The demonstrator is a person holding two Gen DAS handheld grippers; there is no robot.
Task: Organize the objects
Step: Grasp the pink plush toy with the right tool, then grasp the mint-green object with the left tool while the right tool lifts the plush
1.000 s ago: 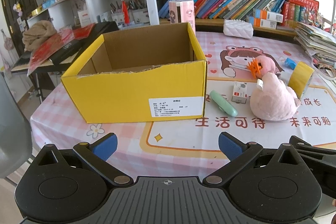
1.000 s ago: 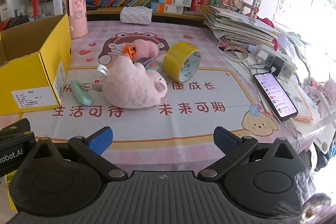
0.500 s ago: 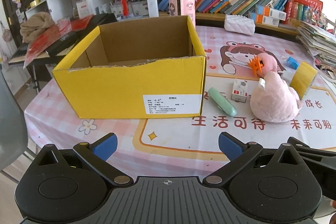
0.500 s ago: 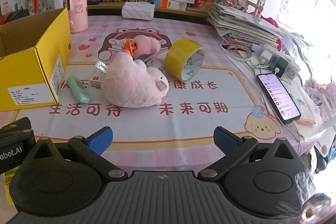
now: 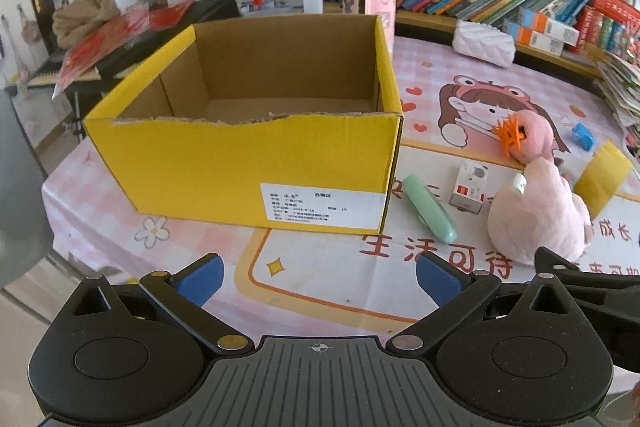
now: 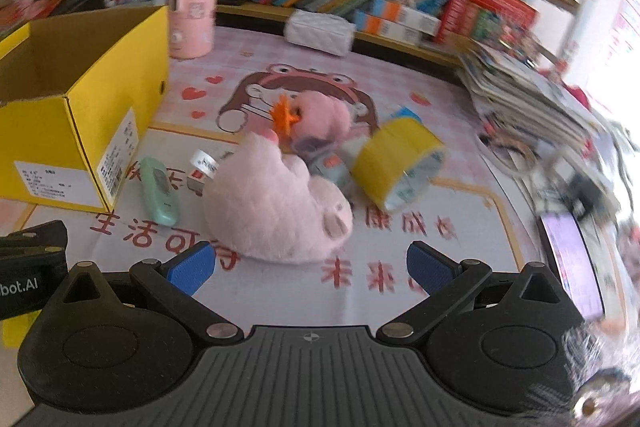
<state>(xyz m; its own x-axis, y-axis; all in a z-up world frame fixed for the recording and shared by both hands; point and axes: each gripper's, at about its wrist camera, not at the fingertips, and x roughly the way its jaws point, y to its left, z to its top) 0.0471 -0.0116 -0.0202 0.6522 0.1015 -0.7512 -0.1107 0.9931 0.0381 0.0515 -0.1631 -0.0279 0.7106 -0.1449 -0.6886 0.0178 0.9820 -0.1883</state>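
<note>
Open yellow cardboard box (image 5: pixel 248 163) (nothing visible inside) on tabletop (image 5: pixel 328 283), pink plush toy (image 6: pixel 276 207) beside it, left gripper (image 5: pixel 318 275) and right gripper (image 6: pixel 308 265) fingers spread, holding nothing.

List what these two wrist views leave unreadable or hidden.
- Yellow box floor: the left wrist view shows only its back strip; the torn front wall hides the rest.
- Small grey item: the pink plush and tape roll cover most of it in the right wrist view.
- Phone screen: motion blur.
- Box label text: too small.
</note>
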